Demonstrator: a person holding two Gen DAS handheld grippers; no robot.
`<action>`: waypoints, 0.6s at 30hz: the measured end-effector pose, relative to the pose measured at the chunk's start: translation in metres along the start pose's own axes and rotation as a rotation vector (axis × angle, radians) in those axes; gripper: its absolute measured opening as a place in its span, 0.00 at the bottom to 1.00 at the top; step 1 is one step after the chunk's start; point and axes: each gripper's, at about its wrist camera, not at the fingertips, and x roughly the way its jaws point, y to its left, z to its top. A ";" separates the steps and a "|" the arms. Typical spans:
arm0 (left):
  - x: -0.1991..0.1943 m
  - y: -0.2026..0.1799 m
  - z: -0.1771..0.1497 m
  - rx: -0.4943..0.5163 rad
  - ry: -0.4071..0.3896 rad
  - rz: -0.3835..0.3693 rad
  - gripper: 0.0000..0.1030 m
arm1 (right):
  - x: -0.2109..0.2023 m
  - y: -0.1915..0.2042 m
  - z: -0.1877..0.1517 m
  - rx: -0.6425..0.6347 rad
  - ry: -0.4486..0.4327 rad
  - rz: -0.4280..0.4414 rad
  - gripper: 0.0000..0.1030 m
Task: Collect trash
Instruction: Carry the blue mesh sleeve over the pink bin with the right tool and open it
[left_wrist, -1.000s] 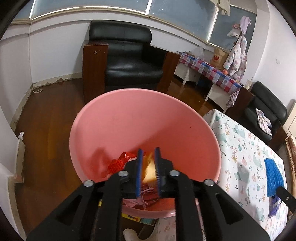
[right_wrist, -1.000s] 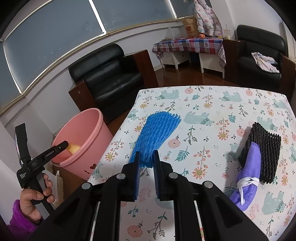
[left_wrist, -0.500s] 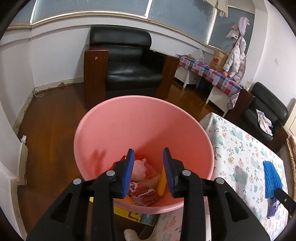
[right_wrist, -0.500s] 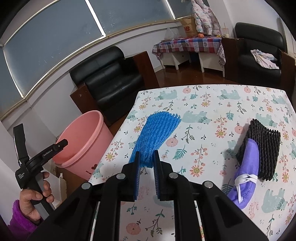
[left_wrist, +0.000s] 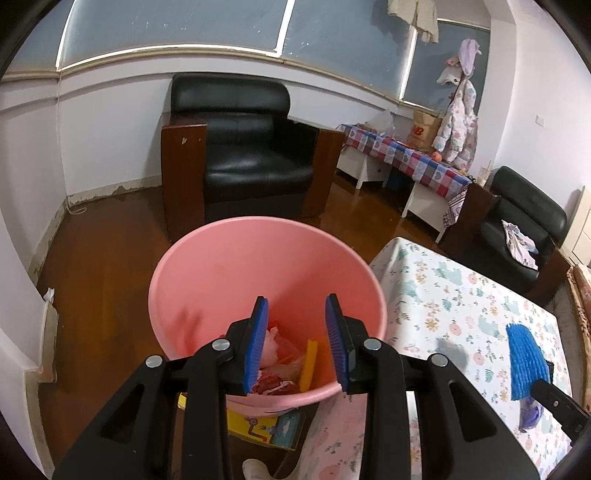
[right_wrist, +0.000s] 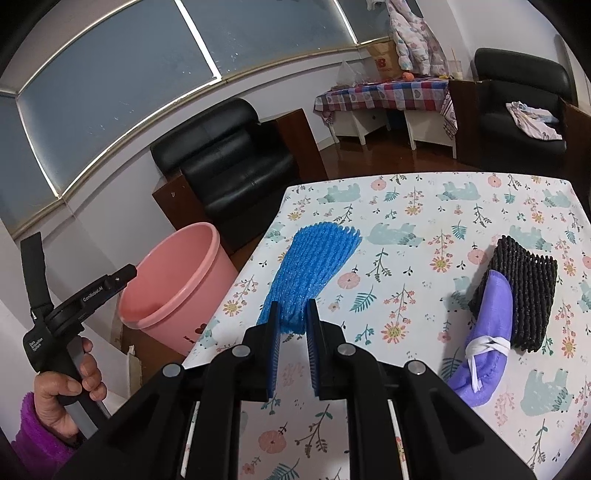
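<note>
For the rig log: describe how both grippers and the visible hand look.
Both the left gripper and right gripper are black plastic with silver rivets and blue ribbed pads. The left one's side bears white lettering. The hand has a fuzzy purple sleeve.

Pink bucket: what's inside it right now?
The pink bucket holds crumpled pale plastic, a yellow strip upright against the wall and red-patterned scraps. The open left gripper covers part of the pile; the bottom is hidden.

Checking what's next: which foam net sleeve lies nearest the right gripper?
The blue foam net, just ahead of the right gripper; the black foam net lies farther right.
</note>
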 end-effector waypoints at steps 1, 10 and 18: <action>-0.003 -0.003 0.000 0.005 -0.004 -0.001 0.31 | -0.002 0.000 -0.001 0.001 -0.004 0.002 0.13; -0.016 -0.021 0.001 0.036 -0.022 0.014 0.31 | -0.013 -0.005 -0.005 0.009 -0.019 0.035 0.13; -0.022 -0.035 0.002 0.055 -0.029 0.032 0.31 | -0.019 -0.015 -0.005 0.017 -0.038 0.061 0.13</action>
